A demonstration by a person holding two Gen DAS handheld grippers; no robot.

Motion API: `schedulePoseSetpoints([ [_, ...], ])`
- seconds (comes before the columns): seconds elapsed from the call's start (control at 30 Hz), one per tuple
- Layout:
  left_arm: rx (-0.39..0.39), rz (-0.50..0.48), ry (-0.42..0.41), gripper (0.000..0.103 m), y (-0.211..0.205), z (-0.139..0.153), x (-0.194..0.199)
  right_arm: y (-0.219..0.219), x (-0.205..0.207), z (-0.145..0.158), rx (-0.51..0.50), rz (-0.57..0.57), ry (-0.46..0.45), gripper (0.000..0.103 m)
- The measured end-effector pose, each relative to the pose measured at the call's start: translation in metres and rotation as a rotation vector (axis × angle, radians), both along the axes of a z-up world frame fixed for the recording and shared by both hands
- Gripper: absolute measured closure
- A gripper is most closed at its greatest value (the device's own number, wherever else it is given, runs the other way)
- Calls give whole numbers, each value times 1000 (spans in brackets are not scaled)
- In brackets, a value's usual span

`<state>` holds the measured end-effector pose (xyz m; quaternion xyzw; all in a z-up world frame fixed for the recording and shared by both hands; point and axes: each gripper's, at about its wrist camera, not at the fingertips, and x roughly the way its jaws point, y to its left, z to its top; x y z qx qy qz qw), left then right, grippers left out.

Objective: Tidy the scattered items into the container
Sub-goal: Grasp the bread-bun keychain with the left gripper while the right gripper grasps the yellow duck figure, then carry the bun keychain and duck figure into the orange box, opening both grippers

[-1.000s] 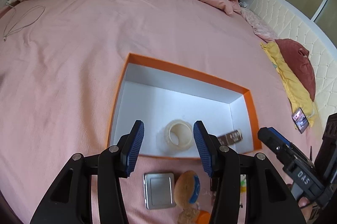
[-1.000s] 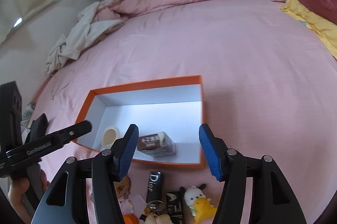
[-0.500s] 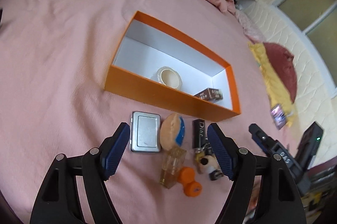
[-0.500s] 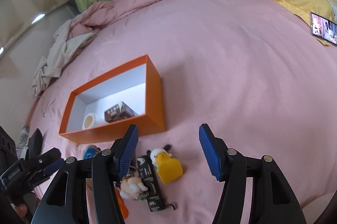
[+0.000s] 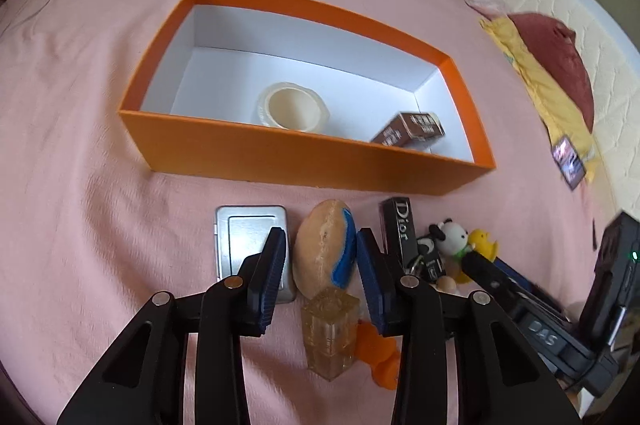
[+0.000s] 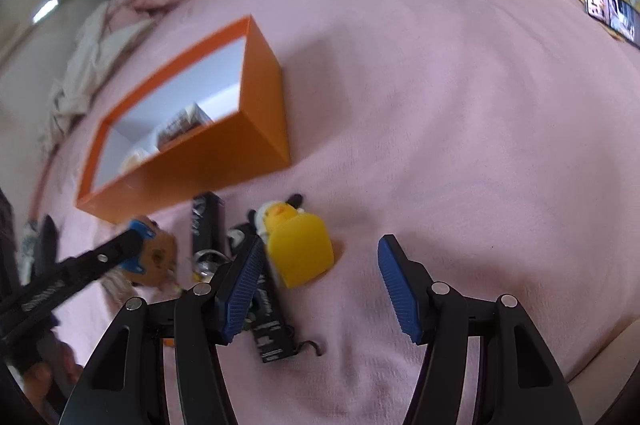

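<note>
An orange box [image 5: 280, 155] with white inside lies on the pink bed and holds a tape roll [image 5: 294, 107] and a brown carton [image 5: 412, 133]. In front of it lie a silver tin [image 5: 244, 233], a tan and blue oval item [image 5: 324, 249], a clear amber bottle [image 5: 330, 329], a black Dior box [image 5: 400, 225] and a panda-and-duck toy [image 5: 464, 239]. My left gripper [image 5: 320, 271] is open, its fingers either side of the oval item. My right gripper [image 6: 320, 281] is open just above the yellow duck toy [image 6: 298, 249], right of the box [image 6: 224, 153].
An orange object [image 5: 380, 357] lies by the bottle. A black strip and keyring clutter [image 6: 268, 329] lie under the right gripper. A phone [image 6: 612, 11] and yellow cloth lie far right. Rumpled bedding lies at the bed's far edge. Pink sheet spreads right of the toys.
Both grippers have drawn back from over the box and dropped towards the items in front of it. The left gripper's fingers have narrowed around the oval item.
</note>
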<state>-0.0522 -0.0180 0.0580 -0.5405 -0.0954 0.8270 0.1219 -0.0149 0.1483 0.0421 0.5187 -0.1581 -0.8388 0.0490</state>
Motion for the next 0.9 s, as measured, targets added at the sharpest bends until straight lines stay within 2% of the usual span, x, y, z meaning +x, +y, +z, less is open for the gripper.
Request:
schedulePoseSetpoints([
  [0.1,-85,-82,15,71,19,-1,3,-16,1,-6,106,46,3,42],
  [0.13,-105,-101,18,71,23,-2,5,-21,1,-5,135,63,11,49],
  [0.17,-131,-119,25,71,28,-2,7,-26,2,-4,157,93,17,73],
  [0.23,-162,-141,40,72,33,-2,9,-30,4,-3,173,117,18,74],
  [0.3,-146,-137,40,72,30,0,8,-28,6,0,152,116,33,76],
  [0.43,0,-74,45,72,7,13,3,-9,9,9,11,74,59,76],
  [0.5,107,-64,52,72,-4,21,4,-2,13,14,-9,50,90,76],
  [0.53,187,-52,55,72,-11,25,4,2,16,19,-17,31,115,76],
  [0.57,224,-41,60,72,-16,27,4,4,18,23,-17,19,136,76],
  [0.7,299,1,135,72,-29,45,9,11,28,42,-33,-4,243,76],
  [0.83,347,29,313,72,-36,82,10,12,25,51,-85,0,274,76],
  [0.9,333,27,393,72,-38,97,8,4,13,53,-101,11,279,76],
])
